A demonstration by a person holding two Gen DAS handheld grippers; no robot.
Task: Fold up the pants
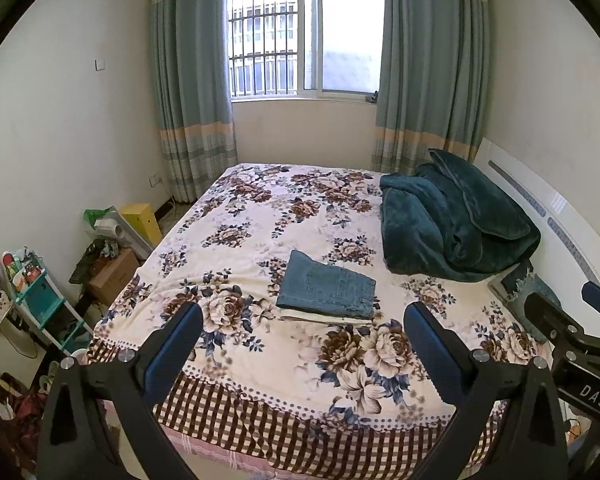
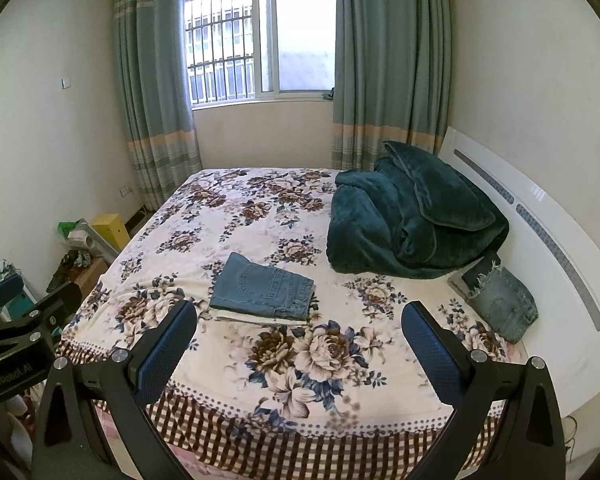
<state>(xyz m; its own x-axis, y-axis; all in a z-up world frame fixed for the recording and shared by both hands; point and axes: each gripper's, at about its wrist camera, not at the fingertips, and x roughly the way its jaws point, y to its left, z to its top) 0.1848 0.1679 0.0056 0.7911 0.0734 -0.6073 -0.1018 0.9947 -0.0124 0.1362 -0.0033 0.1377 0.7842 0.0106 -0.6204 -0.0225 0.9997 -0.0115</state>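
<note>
1. We hold our left gripper (image 1: 303,326) and right gripper (image 2: 299,324) above the bed's near edge, jaws spread wide, gripping nothing.
2. The folded blue jeans (image 2: 263,291) lie mid-bed on a folded pale garment (image 2: 256,317) (only its edges show).
3. More denim (image 2: 502,300) sits by the white headboard (image 2: 560,240), below the teal blanket (image 2: 408,216).

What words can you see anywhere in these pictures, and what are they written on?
"DAS" - white letters on the black body of the right gripper, cut off at the edge of the left wrist view.
"GenRobot.AI" - pale letters on the black body of the left gripper, seen in the right wrist view.
Items on the teal shelf beside the bed: printing too small and blurred to read.
Nothing readable on the folded jeans.
</note>
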